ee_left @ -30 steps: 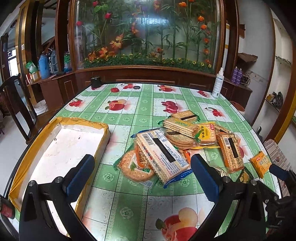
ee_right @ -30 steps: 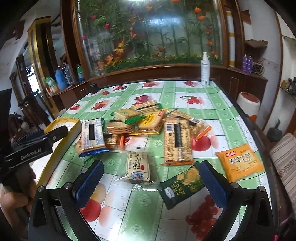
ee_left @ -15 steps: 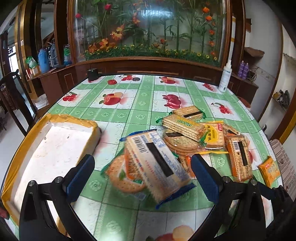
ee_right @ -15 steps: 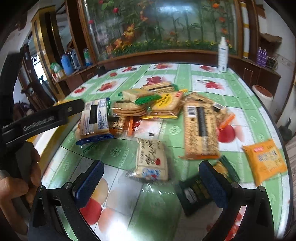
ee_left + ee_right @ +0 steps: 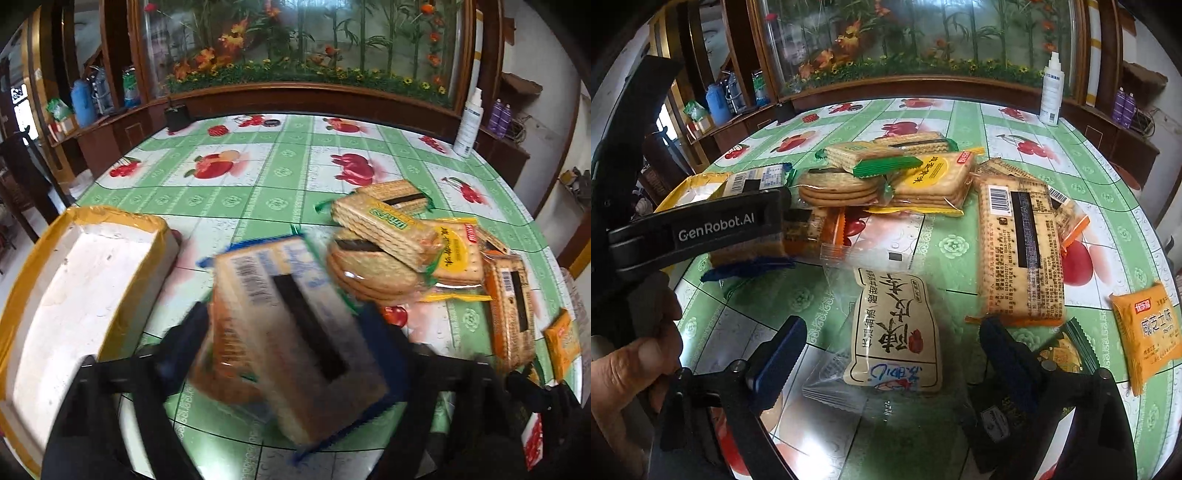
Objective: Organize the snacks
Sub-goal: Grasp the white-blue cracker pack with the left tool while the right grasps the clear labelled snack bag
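Sitting at the far left of the desk [image 5: 288, 173], a white box [image 5: 74, 295] with yellow-taped rim lies open beside the left tongs [image 5: 284, 332]. Those tongs are clamped on a blue-edged cracker pack [image 5: 295, 332], its barcode side up, blurred, tilted over the green fruit-print cloth just right of the box. Beyond it lies the pile: round biscuits [image 5: 369, 273] under a green-trimmed wafer pack [image 5: 384, 229], a yellow pack [image 5: 458, 254] touching them, then a long orange-edged pack [image 5: 511, 306]. Further right, the right tongs [image 5: 886, 354] stand apart, holding nothing, their pads either side of a cream pouch [image 5: 894, 328] in clear wrap. A dark green bag [image 5: 1060, 350] lies by the right finger, and an orange packet [image 5: 1148, 336] sits near the desk's right edge.
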`<state>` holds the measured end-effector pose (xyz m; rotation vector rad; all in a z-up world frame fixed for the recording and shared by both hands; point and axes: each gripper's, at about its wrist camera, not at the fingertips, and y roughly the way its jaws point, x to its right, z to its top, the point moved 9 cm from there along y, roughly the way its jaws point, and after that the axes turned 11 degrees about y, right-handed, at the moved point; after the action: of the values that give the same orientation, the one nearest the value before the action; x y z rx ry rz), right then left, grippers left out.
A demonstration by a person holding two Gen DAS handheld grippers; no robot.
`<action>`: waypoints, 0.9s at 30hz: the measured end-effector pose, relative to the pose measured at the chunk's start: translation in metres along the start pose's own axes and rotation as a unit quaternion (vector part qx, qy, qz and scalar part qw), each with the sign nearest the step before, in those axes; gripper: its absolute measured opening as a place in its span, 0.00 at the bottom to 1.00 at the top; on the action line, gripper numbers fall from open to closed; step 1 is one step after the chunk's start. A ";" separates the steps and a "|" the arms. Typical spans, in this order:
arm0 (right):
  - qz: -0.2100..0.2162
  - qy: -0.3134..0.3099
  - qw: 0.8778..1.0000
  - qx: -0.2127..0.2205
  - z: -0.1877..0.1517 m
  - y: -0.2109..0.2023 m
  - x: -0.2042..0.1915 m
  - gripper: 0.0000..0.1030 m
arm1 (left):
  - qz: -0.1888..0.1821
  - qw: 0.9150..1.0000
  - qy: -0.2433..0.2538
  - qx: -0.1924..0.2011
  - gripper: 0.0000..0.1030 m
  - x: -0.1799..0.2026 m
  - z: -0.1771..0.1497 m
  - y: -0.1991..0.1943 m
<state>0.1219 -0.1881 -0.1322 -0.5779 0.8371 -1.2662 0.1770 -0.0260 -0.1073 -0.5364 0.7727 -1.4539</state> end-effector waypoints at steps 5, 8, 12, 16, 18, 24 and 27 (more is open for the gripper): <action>0.005 -0.001 1.000 -0.009 -0.004 0.005 -0.002 0.74 | -0.021 1.000 -0.013 0.008 0.67 -0.009 0.000 -0.003; 0.000 -0.005 1.000 -0.007 -0.004 0.005 -0.002 0.73 | -0.027 0.999 -0.022 0.013 0.66 -0.016 -0.002 -0.006; 0.005 0.000 1.000 -0.005 -0.003 0.004 -0.001 0.72 | -0.032 0.999 -0.021 0.021 0.62 -0.022 -0.005 -0.011; 0.014 0.007 1.000 -0.001 -0.002 0.002 -0.001 0.68 | -0.037 0.999 -0.026 0.029 0.60 -0.029 -0.007 -0.016; 0.018 0.007 1.000 0.003 -0.001 -0.001 -0.001 0.66 | -0.044 0.998 -0.032 0.032 0.59 -0.034 -0.009 -0.019; 0.033 0.007 0.999 0.014 0.000 -0.010 -0.008 0.65 | -0.053 0.997 -0.042 0.045 0.59 -0.048 -0.014 -0.031; 0.040 0.006 0.999 0.021 0.000 -0.015 -0.012 0.65 | -0.062 0.995 -0.050 0.052 0.58 -0.055 -0.017 -0.039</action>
<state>0.1124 -0.1793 -0.1177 -0.4987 0.8327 -1.2128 0.1410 0.0278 -0.0818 -0.5806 0.5888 -1.5599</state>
